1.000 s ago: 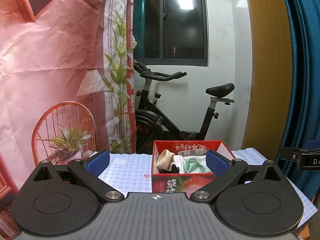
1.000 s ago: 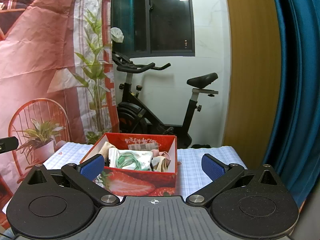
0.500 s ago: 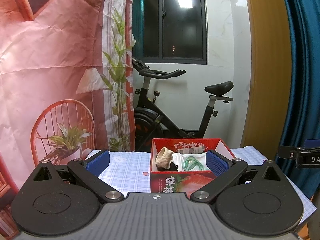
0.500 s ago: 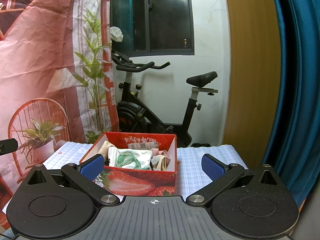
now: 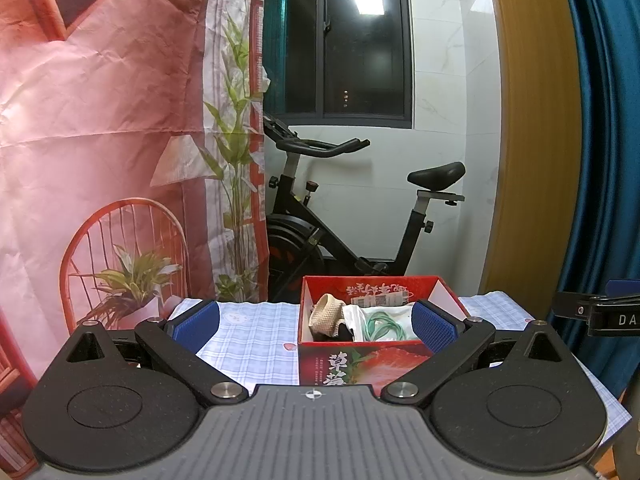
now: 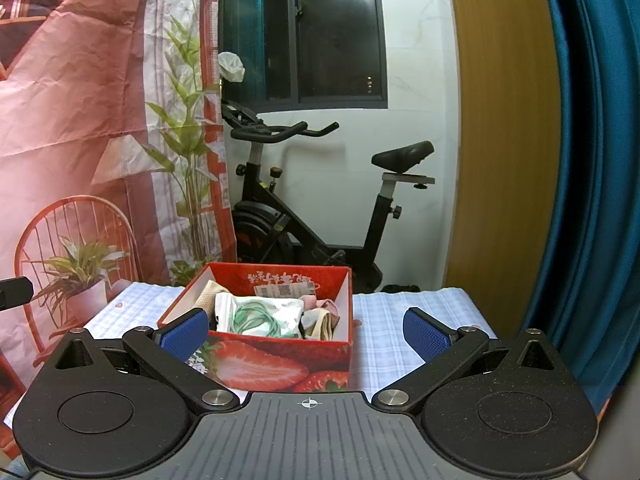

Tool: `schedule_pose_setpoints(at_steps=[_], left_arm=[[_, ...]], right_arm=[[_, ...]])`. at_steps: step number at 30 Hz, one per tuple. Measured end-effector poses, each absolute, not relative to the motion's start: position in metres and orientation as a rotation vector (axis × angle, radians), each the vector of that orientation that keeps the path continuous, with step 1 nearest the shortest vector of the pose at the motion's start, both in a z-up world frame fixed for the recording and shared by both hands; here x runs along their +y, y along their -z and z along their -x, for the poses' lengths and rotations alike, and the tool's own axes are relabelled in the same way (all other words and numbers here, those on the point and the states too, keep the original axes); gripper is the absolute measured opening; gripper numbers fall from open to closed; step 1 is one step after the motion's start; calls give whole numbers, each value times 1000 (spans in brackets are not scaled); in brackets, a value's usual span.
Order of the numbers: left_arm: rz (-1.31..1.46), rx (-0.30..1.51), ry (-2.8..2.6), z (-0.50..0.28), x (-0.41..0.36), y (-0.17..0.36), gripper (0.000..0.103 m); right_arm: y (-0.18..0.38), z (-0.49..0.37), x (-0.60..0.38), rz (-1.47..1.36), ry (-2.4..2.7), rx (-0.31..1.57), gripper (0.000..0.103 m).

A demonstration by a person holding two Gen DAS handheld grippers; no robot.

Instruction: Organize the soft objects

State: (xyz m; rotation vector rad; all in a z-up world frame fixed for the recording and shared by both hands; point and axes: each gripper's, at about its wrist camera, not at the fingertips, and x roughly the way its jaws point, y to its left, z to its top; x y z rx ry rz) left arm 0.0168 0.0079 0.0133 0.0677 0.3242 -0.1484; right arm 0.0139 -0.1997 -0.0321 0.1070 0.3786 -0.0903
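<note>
A red strawberry-print box (image 5: 362,362) stands on a blue-checked tablecloth (image 5: 256,340). It also shows in the right wrist view (image 6: 280,364). Inside lie a beige knitted piece (image 5: 326,314), a white packet with green cord (image 5: 380,322) and folded cloths (image 6: 324,320). My left gripper (image 5: 314,326) is open and empty, held level in front of the box. My right gripper (image 6: 306,330) is open and empty, also in front of the box. The right gripper's side shows at the left wrist view's right edge (image 5: 600,314).
A black exercise bike (image 5: 340,220) stands behind the table under a dark window. A pink printed backdrop (image 5: 100,140) hangs on the left. A yellow-brown panel (image 6: 504,140) and a blue curtain (image 6: 592,160) are on the right.
Both views have lifted or drawn back slightly, so the box sits a little lower and further in frame. Both grippers stay open and empty.
</note>
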Motion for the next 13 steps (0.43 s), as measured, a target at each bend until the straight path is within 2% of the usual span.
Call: schedule_pose_setpoints(at_steps=[13], left_arm=[[-61, 329, 159, -18, 13, -9, 103]], right_arm=[[35, -14, -201, -109, 92, 381, 103]])
